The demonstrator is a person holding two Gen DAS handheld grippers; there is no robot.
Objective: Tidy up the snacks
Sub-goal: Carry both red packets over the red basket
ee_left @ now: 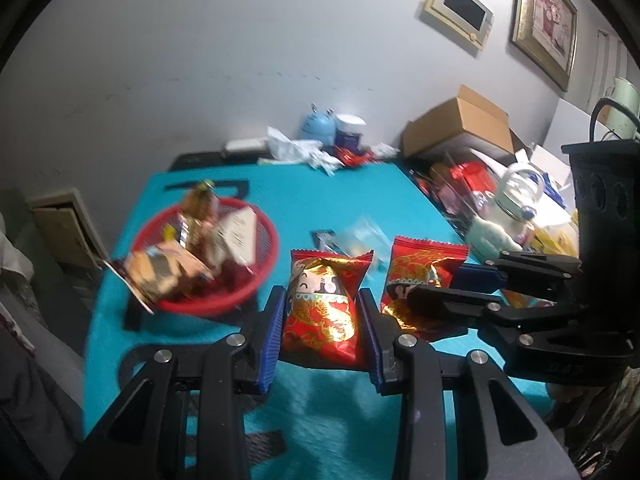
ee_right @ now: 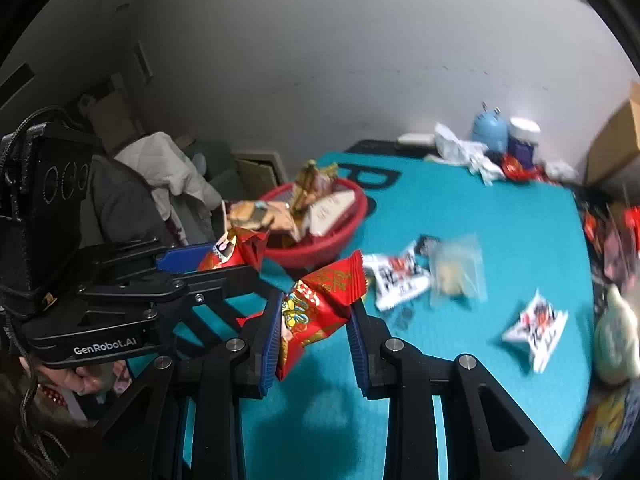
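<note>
Looking from the left side, the red basket (ee_left: pixel 208 264) sits ahead and to the left of the left gripper (ee_left: pixel 322 320). It already has several snack packs piled in it, so part of the job looks done. I cannot count them well because the view there is blurry.

The left gripper is squeezed tight on 1 red snack pack (ee_left: pixel 320 308), held up off the teal table mat (ee_left: pixel 320 420). Just to its right, the right gripper (ee_right: pixel 314 332) is squeezed tight on a second red pack (ee_right: pixel 320 304), held up too. I think both packs still have to go into the basket.

Farther right, ahead of the right gripper, 3 snacks still lie on the mat: a black-and-white pack (ee_right: pixel 400 280), a clear bag (ee_right: pixel 458 276) touching it, and another black-and-white pack (ee_right: pixel 536 328) lying apart.
</note>
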